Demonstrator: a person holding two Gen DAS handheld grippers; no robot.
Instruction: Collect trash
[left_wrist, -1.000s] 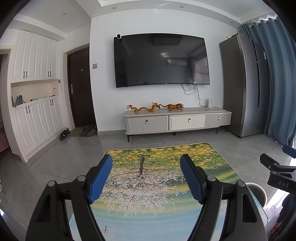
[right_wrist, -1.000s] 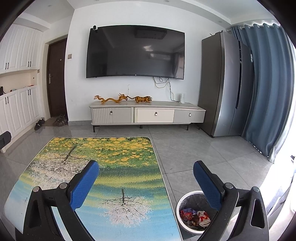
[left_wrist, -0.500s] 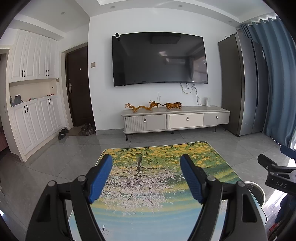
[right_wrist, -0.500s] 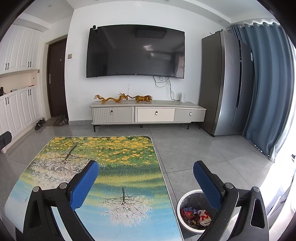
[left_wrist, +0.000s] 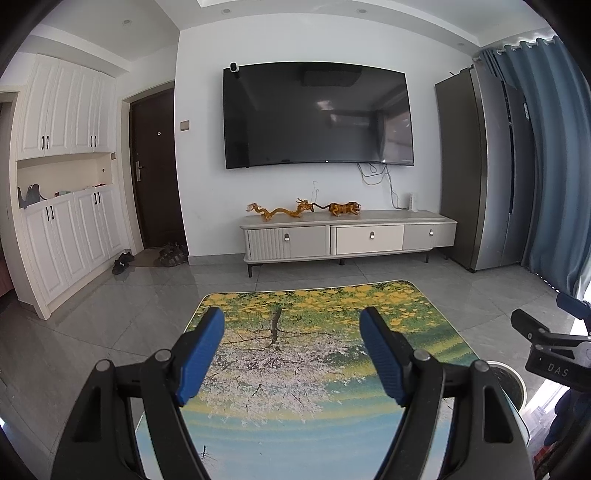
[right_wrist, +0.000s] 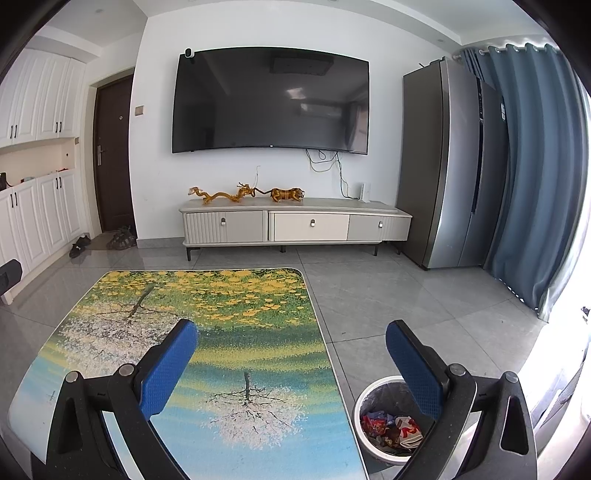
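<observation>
From where I sit, the biggest thing ahead is the wall-mounted television (right_wrist: 271, 99) at twelve o'clock, with the low TV cabinet (right_wrist: 295, 223) under it and the grey fridge (right_wrist: 454, 166) at two o'clock. Below me lies the table (right_wrist: 258, 332) with its printed tree scene; I see no scrap on the part of it that shows. The task's thing, the trash bin (right_wrist: 364, 439), stands on the floor just beside the table's right edge, at five o'clock in the right wrist view, with coloured wrappers (right_wrist: 391, 428) lying inside it.

My left gripper (left_wrist: 291, 352) hangs over the middle of the table, jaws spread wide, nothing between them. My right gripper (right_wrist: 291, 363) is likewise spread and empty, its right finger above the bin.

I judge the collecting nearly or fully done. To do this step well, I would tilt both cameras down and sweep the near table edge and floor for leftovers before pulling away, keeping clear of the bin rim.
</observation>
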